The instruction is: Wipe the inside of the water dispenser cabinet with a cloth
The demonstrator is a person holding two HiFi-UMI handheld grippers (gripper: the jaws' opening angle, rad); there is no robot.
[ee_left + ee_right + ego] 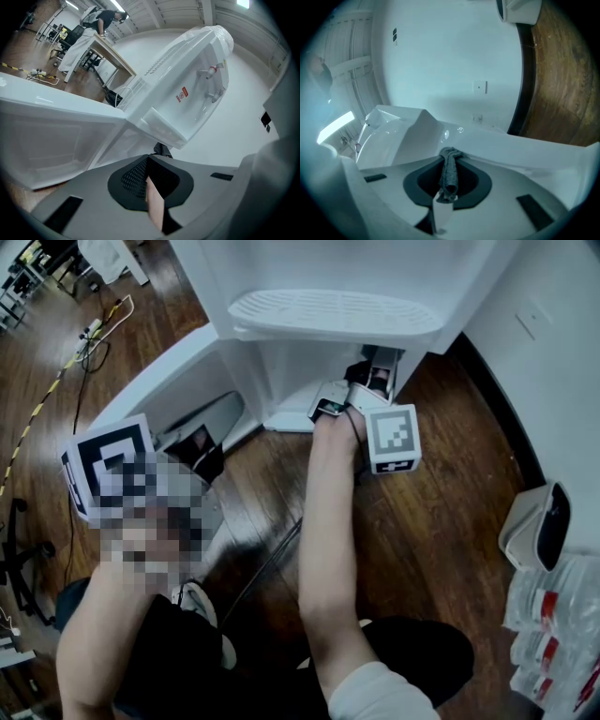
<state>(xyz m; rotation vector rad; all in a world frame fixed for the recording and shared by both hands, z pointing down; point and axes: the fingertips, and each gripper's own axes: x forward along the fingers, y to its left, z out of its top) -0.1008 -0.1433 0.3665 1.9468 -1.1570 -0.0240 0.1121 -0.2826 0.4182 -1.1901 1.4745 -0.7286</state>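
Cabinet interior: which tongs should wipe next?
Right. The right tongs grip the grey cloth at the open cabinet; the left tongs are shut, empty, out by the door.

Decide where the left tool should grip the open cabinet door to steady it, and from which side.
Probably the top rim of the cabinet door near its free end, coming from above. The panel stands upright and thin, swung out to the left, so jaws can straddle that bare rim. The left tool is shut and must open first.

Empty left hand-held gripper (147,164) closed; right hand-held gripper (375,376) clamped on cloth (450,173).
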